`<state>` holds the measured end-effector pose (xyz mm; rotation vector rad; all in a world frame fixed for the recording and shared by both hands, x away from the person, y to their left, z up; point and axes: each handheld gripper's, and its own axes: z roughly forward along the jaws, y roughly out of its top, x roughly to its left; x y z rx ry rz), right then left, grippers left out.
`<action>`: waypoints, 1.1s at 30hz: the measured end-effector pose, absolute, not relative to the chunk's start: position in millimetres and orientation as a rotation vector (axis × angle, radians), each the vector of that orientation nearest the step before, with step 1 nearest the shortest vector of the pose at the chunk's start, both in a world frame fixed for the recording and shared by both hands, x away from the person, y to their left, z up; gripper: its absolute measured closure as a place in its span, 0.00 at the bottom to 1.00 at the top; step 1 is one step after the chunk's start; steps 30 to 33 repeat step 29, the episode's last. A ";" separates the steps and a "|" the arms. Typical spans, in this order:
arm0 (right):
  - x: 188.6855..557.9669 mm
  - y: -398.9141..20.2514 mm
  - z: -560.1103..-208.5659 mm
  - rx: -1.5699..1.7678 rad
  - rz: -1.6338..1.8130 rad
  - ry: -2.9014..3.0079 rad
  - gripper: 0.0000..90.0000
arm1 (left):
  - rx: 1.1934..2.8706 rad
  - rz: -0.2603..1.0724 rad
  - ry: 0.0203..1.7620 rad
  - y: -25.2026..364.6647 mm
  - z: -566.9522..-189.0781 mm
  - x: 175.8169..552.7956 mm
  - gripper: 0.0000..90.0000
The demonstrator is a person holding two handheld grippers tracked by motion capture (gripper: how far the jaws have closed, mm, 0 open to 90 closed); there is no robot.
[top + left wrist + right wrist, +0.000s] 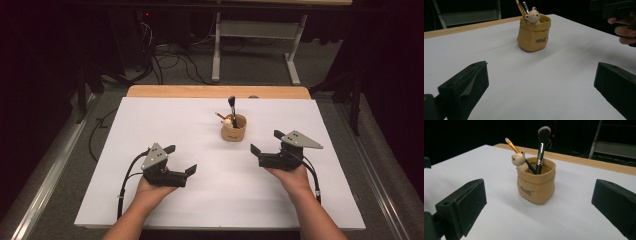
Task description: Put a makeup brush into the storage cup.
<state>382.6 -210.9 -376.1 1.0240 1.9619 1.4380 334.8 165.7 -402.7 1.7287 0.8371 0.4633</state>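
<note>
Both brushes, the big powder brush (541, 150) and the thin one (514, 147), already stood in the tan pouch-shaped holder (234, 129) (far centre of the white desk (150, 120)), while left tongs (181, 160) and right tongs (267, 141) were wide open, empty, nothing visibly left.

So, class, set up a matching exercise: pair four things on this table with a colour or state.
1. pot
2. make-up brush
3. bear figure
4. right gripper

a. jaws wide open, nothing between them
b. tan, with dark lettering
c. pale cream, at the pot's rim
d. black handle, upright in the pot

Pairs: 1-b, 2-d, 3-c, 4-a
</note>
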 end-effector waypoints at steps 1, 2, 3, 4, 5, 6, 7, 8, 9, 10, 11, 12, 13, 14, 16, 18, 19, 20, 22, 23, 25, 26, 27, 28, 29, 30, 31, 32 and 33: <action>379.4 -213.4 -376.4 1.026 1.442 1.951 0.02 | 1.730 0.465 0.835 165.3 -402.8 334.8 0.00; 376.5 -215.9 -376.4 1.026 1.444 1.946 0.02 | 1.733 0.465 0.834 164.8 -403.0 334.7 0.00; 372.8 -218.8 -376.1 1.021 1.449 1.940 0.01 | 1.736 0.464 0.834 164.6 -403.2 334.6 0.00; 370.6 -220.4 -376.1 1.018 1.453 1.935 0.01 | 1.739 0.465 0.833 164.2 -403.4 334.5 0.00; 367.3 -222.2 -376.3 1.020 1.457 1.926 0.02 | 1.741 0.464 0.836 163.8 -403.6 334.4 0.00; 362.9 -225.2 -377.2 1.018 1.467 1.914 0.01 | 1.741 0.462 0.836 163.5 -403.8 334.3 0.00; 359.9 -227.2 -378.3 1.019 1.474 1.905 0.01 | 1.741 0.462 0.837 163.1 -403.8 333.8 0.00; 355.6 -230.4 -379.9 1.014 1.486 1.893 0.02 | 1.740 0.462 0.836 162.7 -403.9 333.3 0.00; 351.6 -233.0 -380.9 1.011 1.498 1.884 0.02 | 1.741 0.460 0.835 162.3 -403.9 332.7 0.00; 348.3 -234.8 -380.7 1.015 1.504 1.880 0.01 | 1.742 0.460 0.833 161.8 -403.7 332.0 0.00; 345.5 -236.4 -380.5 1.014 1.505 1.882 0.02 | 1.741 0.461 0.834 161.3 -403.5 331.1 0.00; 342.5 -237.6 -380.7 1.010 1.507 1.878 0.02 | 1.740 0.460 0.833 160.9 -403.3 330.2 0.00; 339.7 -238.2 -381.4 1.014 1.513 1.875 0.02 | 1.740 0.461 0.830 160.7 -403.1 329.4 0.00; 337.7 -238.6 -382.4 1.014 1.512 1.881 0.02 | 1.740 0.462 0.828 160.4 -402.7 328.6 0.00; 335.7 -238.5 -384.8 1.015 1.510 1.891 0.02 | 1.733 0.465 0.826 160.3 -401.8 327.6 0.00; 336.3 -238.1 -387.0 1.018 1.497 1.903 0.02 | 1.725 0.463 0.829 160.5 -401.4 327.6 0.00; 337.0 -237.9 -387.8 1.020 1.489 1.902 0.02 | 1.724 0.462 0.830 160.8 -401.4 327.7 0.00; 337.8 -238.1 -388.3 1.022 1.484 1.904 0.02 | 1.723 0.462 0.831 161.0 -401.4 327.8 0.00; 339.0 -238.3 -389.5 1.036 1.488 1.905 0.02 | 1.724 0.461 0.832 161.4 -401.7 327.9 0.00; 339.4 -238.2 -389.8 1.034 1.486 1.906 0.02 | 1.725 0.459 0.831 161.7 -401.8 328.0 0.00; 339.3 -237.8 -390.3 1.032 1.482 1.909 0.02 | 1.725 0.458 0.831 162.1 -401.9 328.1 0.00; 339.2 -237.6 -390.3 1.031 1.480 1.909 0.02 | 1.723 0.458 0.831 162.3 -401.9 328.0 0.00; 339.3 -237.4 -390.2 1.027 1.482 1.908 0.02 | 1.721 0.457 0.830 162.4 -401.8 327.9 0.00; 339.3 -237.3 -390.3 1.027 1.484 1.906 0.02 | 1.720 0.459 0.830 162.7 -401.6 327.8 0.00; 339.2 -237.0 -390.3 1.031 1.483 1.907 0.02 | 1.717 0.459 0.831 163.0 -401.3 327.8 0.00; 339.2 -237.0 -390.3 1.031 1.483 1.907 0.02 | 1.717 0.459 0.831 163.0 -401.3 327.8 0.00; 339.2 -237.0 -390.3 1.031 1.483 1.907 0.02 | 1.717 0.459 0.831 163.0 -401.3 327.8 0.00; 339.2 -237.0 -390.3 1.031 1.483 1.907 0.02 | 1.717 0.459 0.831 163.0 -401.3 327.8 0.00; 339.2 -237.0 -390.3 1.031 1.483 1.907 0.02 | 1.717 0.459 0.831 163.0 -401.3 327.8 0.00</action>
